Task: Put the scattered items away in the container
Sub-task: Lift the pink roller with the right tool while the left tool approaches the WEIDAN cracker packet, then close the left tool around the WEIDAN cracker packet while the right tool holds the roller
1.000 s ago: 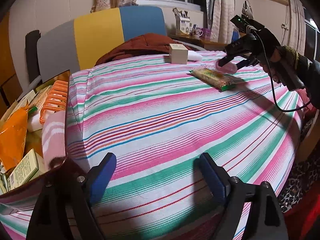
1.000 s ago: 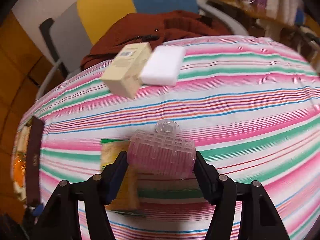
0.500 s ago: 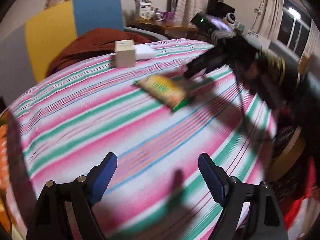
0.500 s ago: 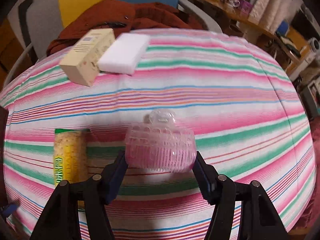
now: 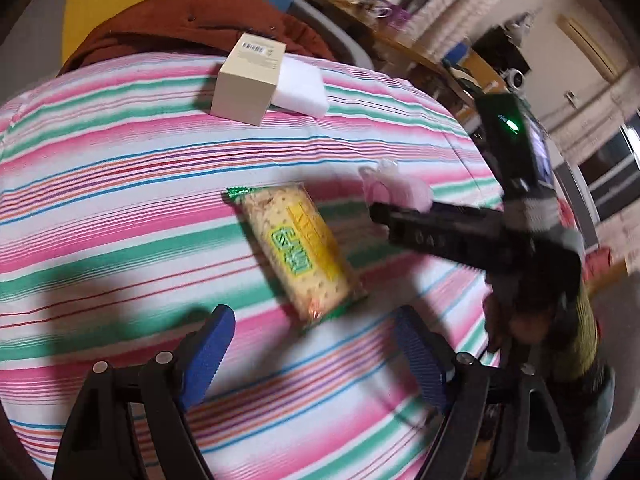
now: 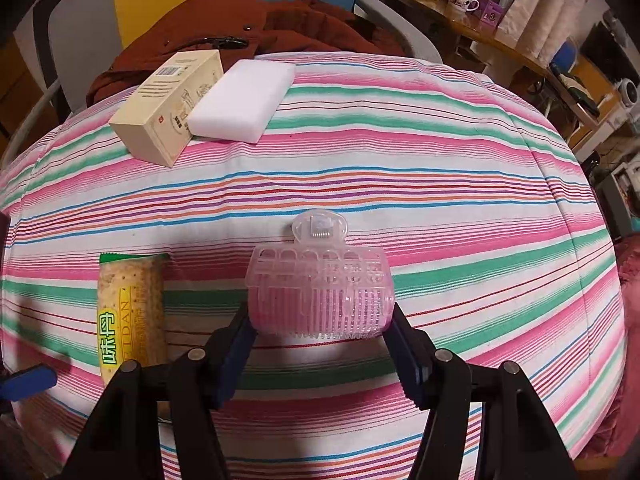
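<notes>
Right gripper [image 6: 320,332] pinches the translucent pink plastic hair clip [image 6: 320,292]. Left gripper [image 5: 312,354], jaws spread and just closing slightly, holds nothing above the yellow-green cracker packet [image 5: 296,252] near the striped tablecloth's [image 5: 120,168] right edge.

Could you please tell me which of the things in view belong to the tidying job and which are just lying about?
Job:
pink hair clip, gripped in right claw
cracker packet, ahead of open left claw
beige box
white sponge block

Lying about:
rust-brown jacket
mugs on the side desk
striped cloth
</notes>
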Available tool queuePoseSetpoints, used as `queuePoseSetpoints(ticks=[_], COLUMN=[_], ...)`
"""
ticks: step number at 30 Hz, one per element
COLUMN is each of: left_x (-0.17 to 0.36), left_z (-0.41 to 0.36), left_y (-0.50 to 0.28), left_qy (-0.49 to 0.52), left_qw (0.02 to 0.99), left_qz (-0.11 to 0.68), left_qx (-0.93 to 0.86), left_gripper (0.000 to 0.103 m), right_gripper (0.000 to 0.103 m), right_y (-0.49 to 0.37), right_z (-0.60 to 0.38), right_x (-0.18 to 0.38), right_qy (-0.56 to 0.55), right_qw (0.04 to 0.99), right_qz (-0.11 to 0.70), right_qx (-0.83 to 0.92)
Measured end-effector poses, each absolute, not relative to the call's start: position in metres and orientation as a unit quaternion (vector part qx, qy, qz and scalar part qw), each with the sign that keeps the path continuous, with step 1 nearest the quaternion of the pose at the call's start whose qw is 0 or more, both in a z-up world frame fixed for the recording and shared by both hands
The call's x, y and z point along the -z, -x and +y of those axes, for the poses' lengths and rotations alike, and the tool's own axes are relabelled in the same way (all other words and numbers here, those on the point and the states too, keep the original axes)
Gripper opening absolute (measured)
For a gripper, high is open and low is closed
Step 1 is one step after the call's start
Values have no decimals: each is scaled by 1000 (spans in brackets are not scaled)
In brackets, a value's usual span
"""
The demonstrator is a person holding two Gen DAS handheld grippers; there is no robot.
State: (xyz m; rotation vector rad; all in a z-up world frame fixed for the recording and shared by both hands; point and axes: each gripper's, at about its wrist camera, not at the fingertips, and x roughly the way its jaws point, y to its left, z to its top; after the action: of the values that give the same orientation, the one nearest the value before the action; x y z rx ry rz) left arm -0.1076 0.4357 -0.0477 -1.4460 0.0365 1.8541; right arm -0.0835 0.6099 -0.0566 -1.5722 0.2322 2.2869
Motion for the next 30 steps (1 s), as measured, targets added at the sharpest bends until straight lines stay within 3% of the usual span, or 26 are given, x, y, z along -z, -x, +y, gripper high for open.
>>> queuePoseSetpoints(ticks=[15, 22, 30], left_x=[59, 62, 64], left_z=[470, 476, 482], left_y=[124, 121, 118], left_qy=[570, 559, 560], left_qw=[315, 303, 294], left_qz=[43, 78, 85], left_qx=[-758, -768, -769], left_gripper=[78, 67, 64], right_gripper=[64, 64, 64], right_y=[84, 82, 82], right_z=[617, 624, 625], right_x=[60, 63, 64], right_qy=[565, 565, 565], right_qw=[206, 218, 217], right_qz=[84, 83, 84], right_qx=[-794, -791, -792])
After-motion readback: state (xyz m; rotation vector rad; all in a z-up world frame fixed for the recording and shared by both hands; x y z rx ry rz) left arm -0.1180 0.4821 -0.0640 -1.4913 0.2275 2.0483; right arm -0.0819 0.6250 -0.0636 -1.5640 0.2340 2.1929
